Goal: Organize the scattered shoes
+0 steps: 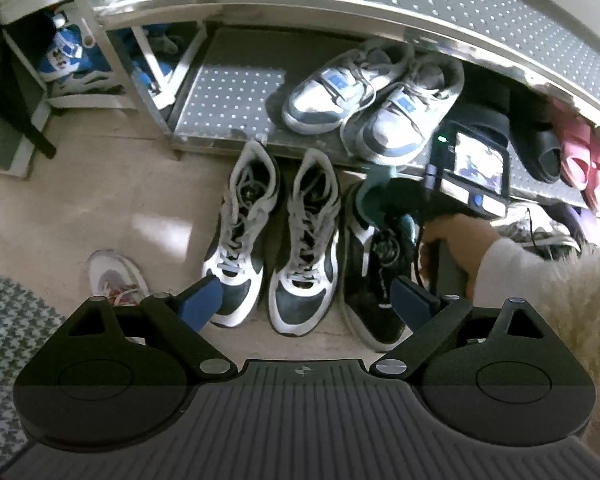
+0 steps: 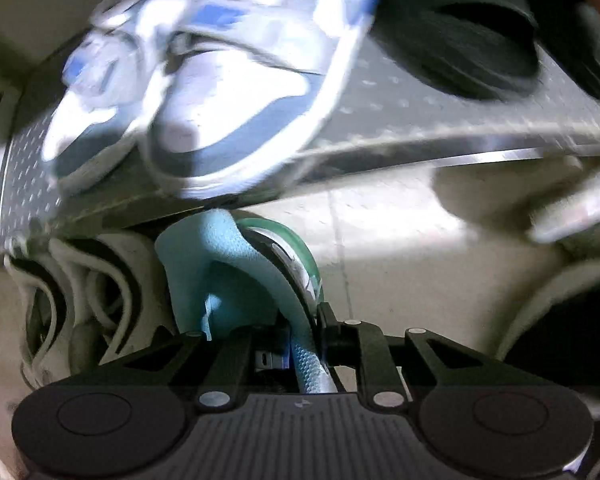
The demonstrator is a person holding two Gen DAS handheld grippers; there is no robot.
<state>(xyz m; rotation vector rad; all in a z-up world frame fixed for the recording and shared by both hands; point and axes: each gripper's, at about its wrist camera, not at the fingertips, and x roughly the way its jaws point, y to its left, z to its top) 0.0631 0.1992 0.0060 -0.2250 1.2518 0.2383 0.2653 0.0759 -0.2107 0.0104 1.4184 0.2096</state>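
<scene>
My left gripper is hanging wide apart with nothing in it, blue pads spread out over the floor. Right under it sits a pair of white, grey and dark navy sneakers with grey laces, parked side by side with heels toward the metal shoe rack. That rack is shiny steel with perforated, dotted shelves.

My right gripper is clamped on the teal padded collar of a black sneaker, which has a white side stripe and a round dial closure on top. In the right wrist view the collar looks like textured foam-ish fabric pinched between the fingers. The black sneaker is just beside the navy pair, on their right, also in front of the rack.

On the rack's lower shelf there's a white and light blue pair of sneakers, toes poking over the front edge. Further along that shelf are a black slide sandal and pink slippers, smooth and rubbery looking. A small white sneaker lies on the floor away from the rack, next to a houndstooth mat.
</scene>
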